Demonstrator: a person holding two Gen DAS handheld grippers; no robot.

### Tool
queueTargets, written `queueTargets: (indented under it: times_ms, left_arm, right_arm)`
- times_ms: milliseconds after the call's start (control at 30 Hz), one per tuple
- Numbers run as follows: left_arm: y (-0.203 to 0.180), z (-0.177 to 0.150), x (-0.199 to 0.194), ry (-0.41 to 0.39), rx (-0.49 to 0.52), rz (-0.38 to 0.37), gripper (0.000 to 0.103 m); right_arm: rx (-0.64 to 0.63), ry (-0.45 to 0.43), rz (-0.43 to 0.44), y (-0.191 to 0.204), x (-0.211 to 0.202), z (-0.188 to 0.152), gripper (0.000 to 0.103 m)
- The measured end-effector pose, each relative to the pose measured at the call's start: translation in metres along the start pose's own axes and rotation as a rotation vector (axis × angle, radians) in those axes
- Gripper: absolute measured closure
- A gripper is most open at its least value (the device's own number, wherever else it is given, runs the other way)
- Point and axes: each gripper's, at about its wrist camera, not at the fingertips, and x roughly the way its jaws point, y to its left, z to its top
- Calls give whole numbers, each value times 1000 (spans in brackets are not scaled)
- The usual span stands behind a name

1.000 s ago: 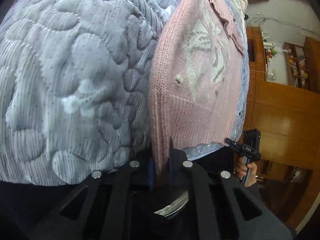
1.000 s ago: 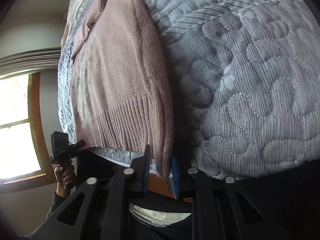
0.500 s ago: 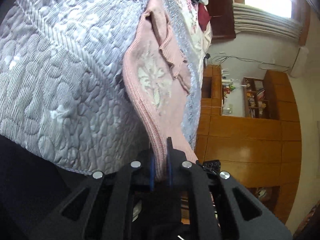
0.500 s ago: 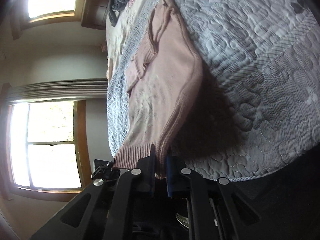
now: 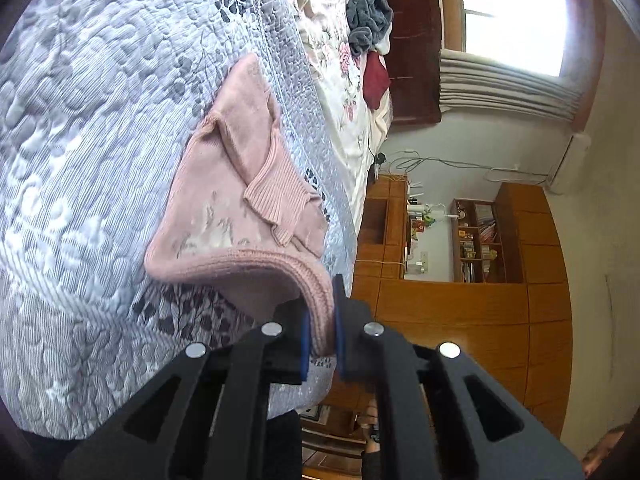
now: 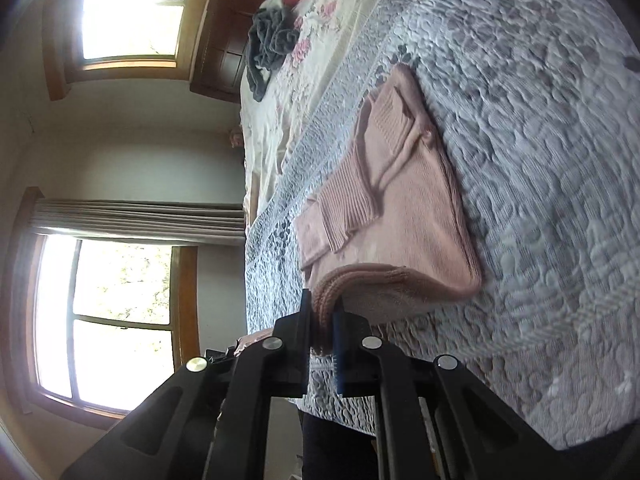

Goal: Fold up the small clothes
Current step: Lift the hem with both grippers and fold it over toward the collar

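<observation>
A small pink knitted sweater (image 5: 236,200) lies on the grey quilted bedspread (image 5: 100,100), its ribbed sleeves folded over the front. Its hem end is lifted and curls back over the body. My left gripper (image 5: 319,312) is shut on one corner of that ribbed hem. In the right wrist view the same pink sweater (image 6: 404,216) appears, with my right gripper (image 6: 322,316) shut on the other hem corner. The hem hangs in a loop between the two grippers, above the quilt (image 6: 540,160).
A grey garment (image 5: 368,12) and a dark red one (image 5: 376,76) lie on the floral sheet (image 5: 336,60) at the head of the bed. Wooden cabinets and shelves (image 5: 460,264) stand beyond the bed edge. Windows (image 6: 108,312) with a curtain lie on the other side.
Both grippers have lifted the hem off the bed edge and carried it up and forward over the sweater body. The sweater now bends into a fold instead of lying flat.
</observation>
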Motion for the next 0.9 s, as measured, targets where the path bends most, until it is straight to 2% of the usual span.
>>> queueTargets:
  times_ms: [167,367,567,600,633,667,733,767,833,900]
  left_arm:
    - [0,60,42,-5,-37,53,96]
    - [15,124,96,11,-79,146,96]
    - [40,166,144,66,-86,260,94]
    - [43,171,150,76,-84,267,92]
    - [45,175,153,84,-84,269,84]
    - [46,177,154,78,-80,283,81]
    - [39,183,148,49,-42,295,61]
    - [31,185,142,28,-4,298,57]
    - [15,186,134,18,85,292,49]
    - [4,186,134,29,172,347,49]
  right_arm:
    - [3,1,-68,5,38,56,95]
    - [35,20,-174,-13,95,116,95]
    - [75,54,-273,-45,145,161,94]
    - [73,56,-294,-50,151,165,93]
    - [72,62,-306,-53,155,168,89]
    - [79,72,-306,-56,158,171,87]
    - [65,60,-305,-54,155,176,77]
    - [37,40,-294,-47,150,178,73]
    - [-23,23,-277,-36,140,181,71]
    - [-145,23,-342,-21,138,180,71]
